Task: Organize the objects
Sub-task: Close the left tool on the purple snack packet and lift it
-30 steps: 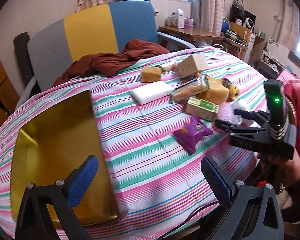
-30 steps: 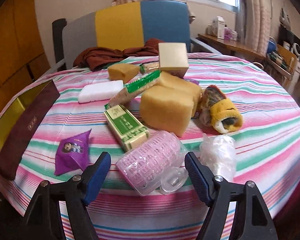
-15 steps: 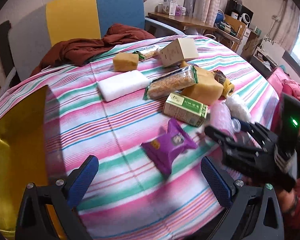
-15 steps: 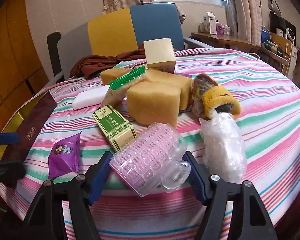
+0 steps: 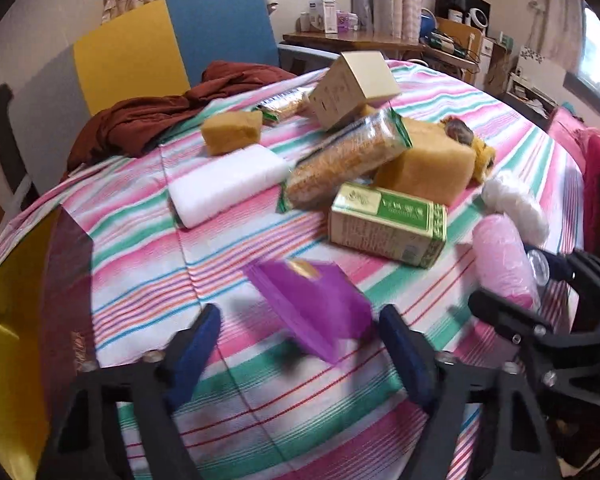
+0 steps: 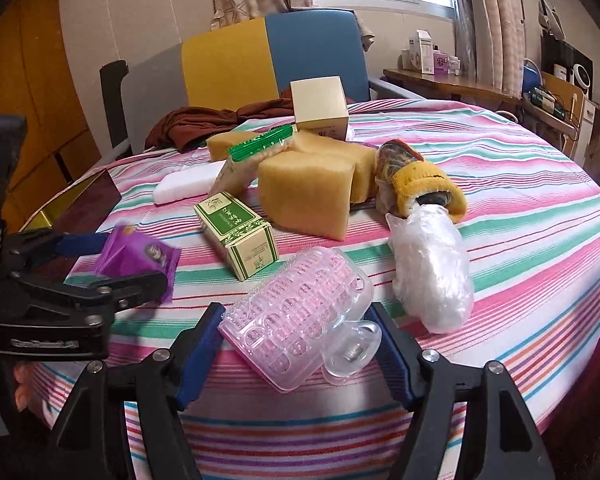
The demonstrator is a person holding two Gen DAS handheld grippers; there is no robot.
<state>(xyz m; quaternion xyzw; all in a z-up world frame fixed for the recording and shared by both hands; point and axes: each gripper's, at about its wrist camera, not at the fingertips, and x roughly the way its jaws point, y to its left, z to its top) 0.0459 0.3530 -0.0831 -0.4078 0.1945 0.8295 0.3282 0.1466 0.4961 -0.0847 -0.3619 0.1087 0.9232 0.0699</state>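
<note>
Gold tray (image 5: pixel 4 344) (contents unseen)

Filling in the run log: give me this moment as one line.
left gripper: open, around purple packet | right gripper: open, around pink roller | both on table

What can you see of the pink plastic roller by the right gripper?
The pink plastic roller is a translucent pink cylinder, its wall moulded in rows of small arched openings, with a clear round cap bearing a metal screw at its near end. It looks like rigid plastic. It lies on its side on the striped tablecloth, near the table's front edge, angled away to the right. The right gripper is open with a blue finger on either side of it; contact is unclear. The crumpled clear plastic bag lies just right of it.
</note>
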